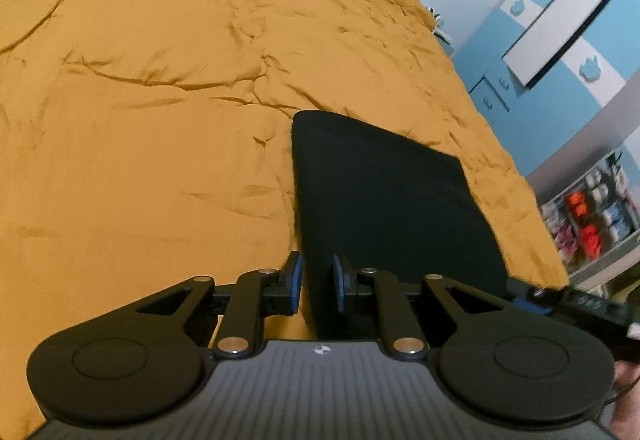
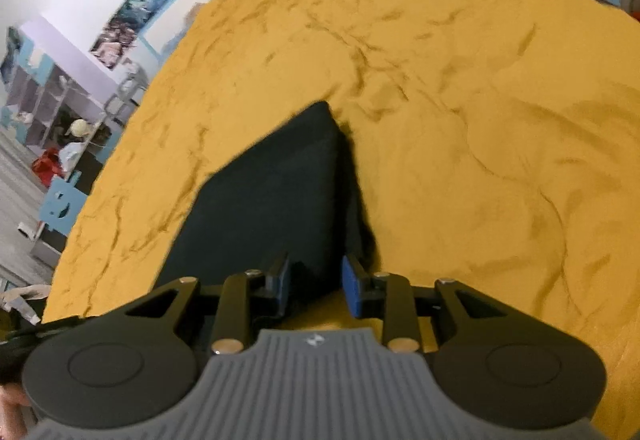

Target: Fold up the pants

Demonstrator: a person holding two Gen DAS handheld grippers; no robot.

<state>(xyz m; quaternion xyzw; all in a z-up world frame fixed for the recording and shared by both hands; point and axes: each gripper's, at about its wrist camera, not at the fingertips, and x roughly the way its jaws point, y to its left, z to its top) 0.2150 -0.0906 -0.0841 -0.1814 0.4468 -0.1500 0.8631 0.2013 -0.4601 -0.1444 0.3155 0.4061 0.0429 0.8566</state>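
While the mustard bedspread (image 1: 160, 80) fills both views, folded black pants (image 1: 384, 200) lie flat on it.
Left tool (image 1: 318, 286) – pads slightly apart over the pants' near left edge, gripping nothing; right tool (image 2: 316, 286) – parted at their near right corner.

Right gripper (image 2: 315, 286) parted over black pants (image 2: 272, 200) on mustard bedspread (image 2: 480, 120).
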